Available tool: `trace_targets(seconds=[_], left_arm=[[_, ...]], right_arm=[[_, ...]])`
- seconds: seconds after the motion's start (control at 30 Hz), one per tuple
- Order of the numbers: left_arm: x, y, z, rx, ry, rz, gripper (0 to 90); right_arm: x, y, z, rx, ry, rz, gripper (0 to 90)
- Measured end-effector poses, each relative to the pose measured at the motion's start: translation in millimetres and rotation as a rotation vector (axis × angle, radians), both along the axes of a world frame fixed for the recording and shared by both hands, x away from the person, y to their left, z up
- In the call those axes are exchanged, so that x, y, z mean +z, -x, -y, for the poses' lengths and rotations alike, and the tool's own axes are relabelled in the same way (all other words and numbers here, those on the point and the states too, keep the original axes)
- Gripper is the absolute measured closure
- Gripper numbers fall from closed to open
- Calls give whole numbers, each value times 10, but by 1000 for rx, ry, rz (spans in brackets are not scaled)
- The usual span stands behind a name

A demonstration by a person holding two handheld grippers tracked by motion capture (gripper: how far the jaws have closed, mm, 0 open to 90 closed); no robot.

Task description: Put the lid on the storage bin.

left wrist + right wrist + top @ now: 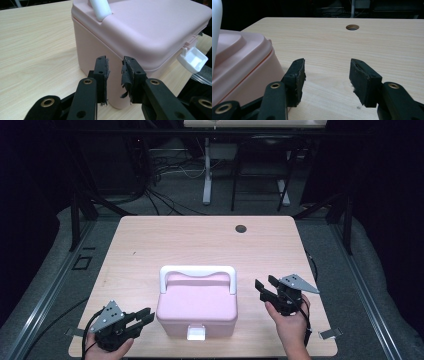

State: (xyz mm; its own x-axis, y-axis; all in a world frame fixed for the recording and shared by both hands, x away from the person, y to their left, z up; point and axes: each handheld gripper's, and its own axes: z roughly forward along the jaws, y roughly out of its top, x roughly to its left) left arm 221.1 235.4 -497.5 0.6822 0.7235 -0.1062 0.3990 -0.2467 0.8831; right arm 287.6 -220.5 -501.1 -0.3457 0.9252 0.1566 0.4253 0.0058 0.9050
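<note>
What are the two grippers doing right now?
Left gripper: open, holding nothing, near the pink box.
Right gripper: open, holding nothing.

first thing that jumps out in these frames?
The pink box with a white handle and white front latch, lid on, near the table's front edge. The left gripper and right gripper flank it, jaws open, holding nothing.

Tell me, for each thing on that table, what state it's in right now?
pink box: lid down, closed, upright on the table.
white handle: standing up above the lid.
white latch: at the box's front, sticking outward.
left gripper: jaws slightly apart, empty, close to the box.
right gripper: jaws open, empty, beside the box.
</note>
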Motion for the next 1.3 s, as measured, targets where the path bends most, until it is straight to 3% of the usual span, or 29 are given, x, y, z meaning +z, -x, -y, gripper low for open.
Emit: trace_targets(seconds=[0.33,0.6,1.3], left_arm=[[-17,-60,-57,26,8,-3,691],[-46,-143,-88,72,18,-1,610],[-136,-517,-115,147,2,-22,555]], right_arm=[[-15,-4,-4,3,5,-6,462],[-25,-7,-3,2,6,-10,462],[-64,12,-35,13,22,-16,461]])
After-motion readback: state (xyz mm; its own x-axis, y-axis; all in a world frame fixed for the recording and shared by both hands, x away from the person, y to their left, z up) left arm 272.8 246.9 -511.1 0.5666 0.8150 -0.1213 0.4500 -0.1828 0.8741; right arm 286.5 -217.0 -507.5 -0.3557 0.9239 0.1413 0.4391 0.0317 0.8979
